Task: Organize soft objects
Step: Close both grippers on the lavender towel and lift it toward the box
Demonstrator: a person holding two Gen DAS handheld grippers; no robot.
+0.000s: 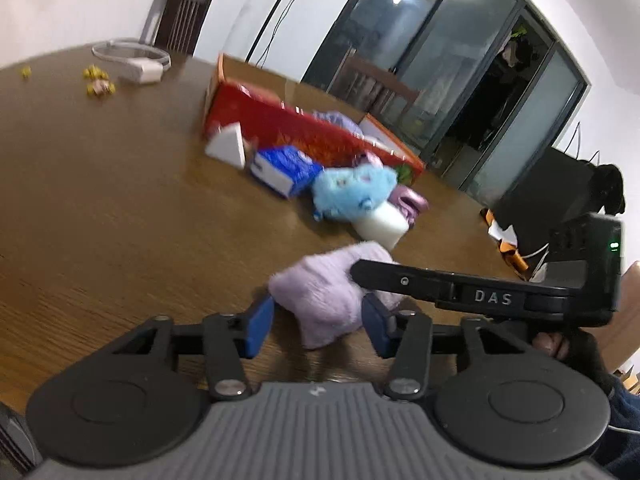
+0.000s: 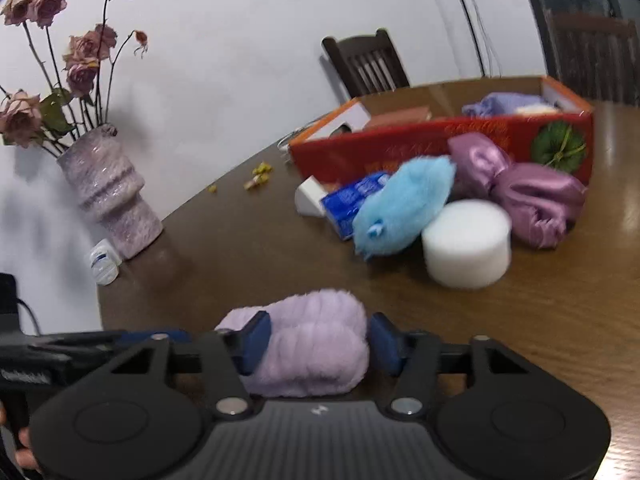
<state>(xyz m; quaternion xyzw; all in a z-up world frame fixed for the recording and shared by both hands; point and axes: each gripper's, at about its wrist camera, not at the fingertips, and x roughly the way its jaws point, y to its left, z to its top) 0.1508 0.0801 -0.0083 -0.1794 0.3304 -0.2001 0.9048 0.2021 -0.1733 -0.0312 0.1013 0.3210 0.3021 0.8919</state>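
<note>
A fluffy lilac plush lies on the brown table between both grippers. My left gripper is open with its blue pads on either side of the plush. My right gripper is also open around the same plush, reaching from the other side; its black finger crosses the left wrist view. Farther off lie a blue plush, a white foam cylinder, a shiny purple cloth bundle and a blue packet. Behind them stands a red cardboard box with a lilac cloth inside.
A pink vase with dried roses and a small bottle stand at the table's left edge. A white wedge, yellow bits and a white charger with cable lie farther off. Dark chairs stand behind the table.
</note>
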